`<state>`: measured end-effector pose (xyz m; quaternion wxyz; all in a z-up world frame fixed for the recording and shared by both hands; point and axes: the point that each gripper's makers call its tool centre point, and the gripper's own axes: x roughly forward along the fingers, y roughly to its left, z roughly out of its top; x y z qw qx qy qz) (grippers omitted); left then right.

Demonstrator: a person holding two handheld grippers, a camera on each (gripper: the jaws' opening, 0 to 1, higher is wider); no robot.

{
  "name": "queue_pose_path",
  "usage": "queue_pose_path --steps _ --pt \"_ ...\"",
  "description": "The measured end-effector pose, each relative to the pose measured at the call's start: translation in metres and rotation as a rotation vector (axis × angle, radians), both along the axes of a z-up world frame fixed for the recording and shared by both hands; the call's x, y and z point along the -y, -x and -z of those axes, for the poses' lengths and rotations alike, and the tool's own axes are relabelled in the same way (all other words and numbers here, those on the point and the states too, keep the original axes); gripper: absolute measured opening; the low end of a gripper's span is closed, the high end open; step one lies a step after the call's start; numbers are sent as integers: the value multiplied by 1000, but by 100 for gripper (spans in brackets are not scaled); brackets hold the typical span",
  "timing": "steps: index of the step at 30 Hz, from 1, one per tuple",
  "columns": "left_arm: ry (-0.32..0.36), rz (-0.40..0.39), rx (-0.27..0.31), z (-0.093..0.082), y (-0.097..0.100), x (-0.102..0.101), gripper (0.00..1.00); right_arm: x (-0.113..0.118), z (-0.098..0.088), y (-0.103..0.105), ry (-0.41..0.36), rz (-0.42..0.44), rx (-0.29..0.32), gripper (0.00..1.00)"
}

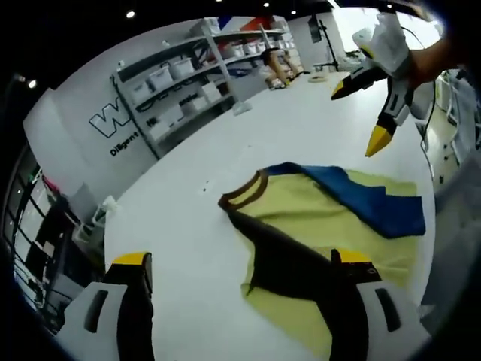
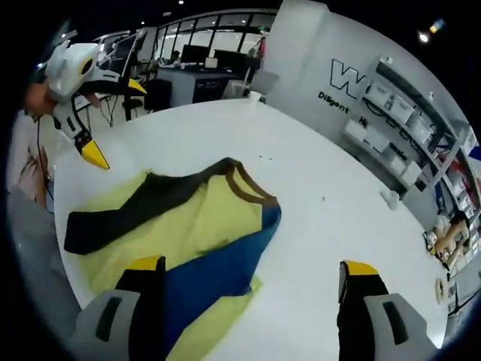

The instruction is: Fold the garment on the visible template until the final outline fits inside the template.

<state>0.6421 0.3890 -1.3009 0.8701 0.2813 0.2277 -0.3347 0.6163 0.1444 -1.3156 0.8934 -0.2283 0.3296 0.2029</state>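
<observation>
A yellow garment (image 1: 316, 214) with a brown collar (image 1: 240, 194) lies flat on the white table (image 1: 188, 226). Its black sleeve (image 1: 282, 259) is folded across the body, and its blue sleeve (image 1: 376, 199) lies across the far side. My left gripper (image 1: 240, 259) hovers open just short of the garment, its right jaw over the black sleeve. My right gripper (image 1: 361, 114) hangs open in the air beyond the garment. The right gripper view has the garment (image 2: 210, 218), collar (image 2: 252, 188), black sleeve (image 2: 128, 210) and blue sleeve (image 2: 218, 267), with my right gripper (image 2: 253, 265) open above the blue sleeve and my left gripper (image 2: 116, 120) open opposite.
Shelves with white bins (image 1: 180, 83) line the wall (image 2: 409, 113). A person (image 2: 451, 229) works at the table's far end. A small white object (image 2: 389, 199) sits on the table. Desks with monitors (image 2: 195, 64) stand behind. The table edge (image 2: 64, 278) runs close to the garment.
</observation>
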Motion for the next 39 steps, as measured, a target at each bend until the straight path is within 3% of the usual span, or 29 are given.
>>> queue_pose_path --steps 4,12,15,17,21,28,34,37,39 --pt "3 8 -12 14 13 -1 97 2 8 10 58 -30 4 84" --pt "24 24 -41 33 35 1 96 -7 20 29 56 -62 4 79" --pt "22 41 -44 38 41 2 95 -13 24 34 32 -72 11 87" --pt "36 35 -52 41 42 1 94 -20 30 38 -15 -80 6 99" --pt "55 20 -70 48 47 -3 94 -21 37 43 -5 -81 -5 99" --pt "55 71 -71 58 64 -2 94 -32 44 52 -27 -103 -5 99" --pt "72 74 -90 66 70 -8 92 -31 60 62 -34 -96 -45 98" --pt "78 82 -94 67 75 -10 91 -33 62 69 -34 -113 -48 92" --pt "87 88 -99 68 79 -9 89 -38 62 74 -35 -141 -43 83"
